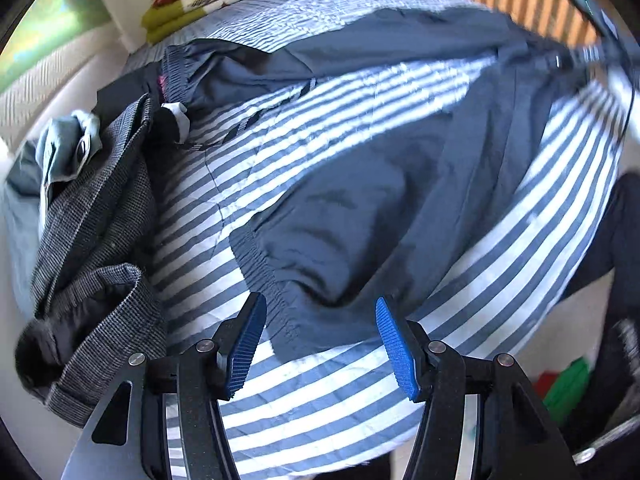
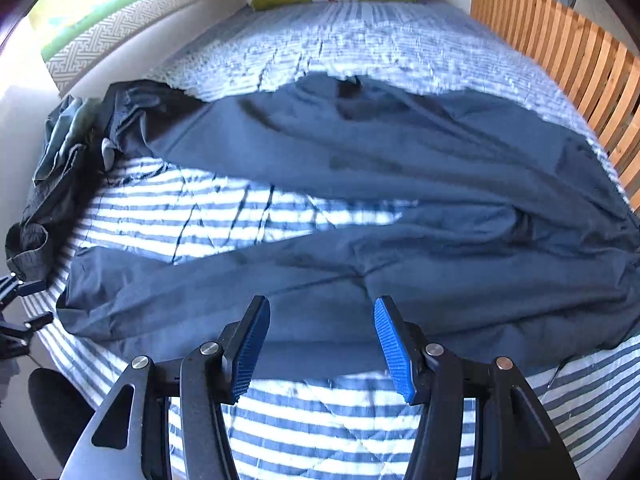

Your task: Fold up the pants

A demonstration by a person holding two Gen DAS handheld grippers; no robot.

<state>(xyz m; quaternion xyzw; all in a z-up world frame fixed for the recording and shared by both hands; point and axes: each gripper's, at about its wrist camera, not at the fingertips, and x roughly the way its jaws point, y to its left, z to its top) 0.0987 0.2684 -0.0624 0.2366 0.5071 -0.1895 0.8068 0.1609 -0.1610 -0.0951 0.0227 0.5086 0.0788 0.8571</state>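
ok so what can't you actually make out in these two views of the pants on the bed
- Left wrist view: the far end of the navy pants at upper right is smeared by motion blur.
- Left wrist view: the grey garment pile overlaps itself, so its pieces cannot be told apart.
- Right wrist view: the pants' right end is cut off by the frame edge.

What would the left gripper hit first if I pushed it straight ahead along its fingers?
Most likely the navy pants: the left gripper, jaws open and empty, points at their hem edge on the striped quilt. Depth is unclear.
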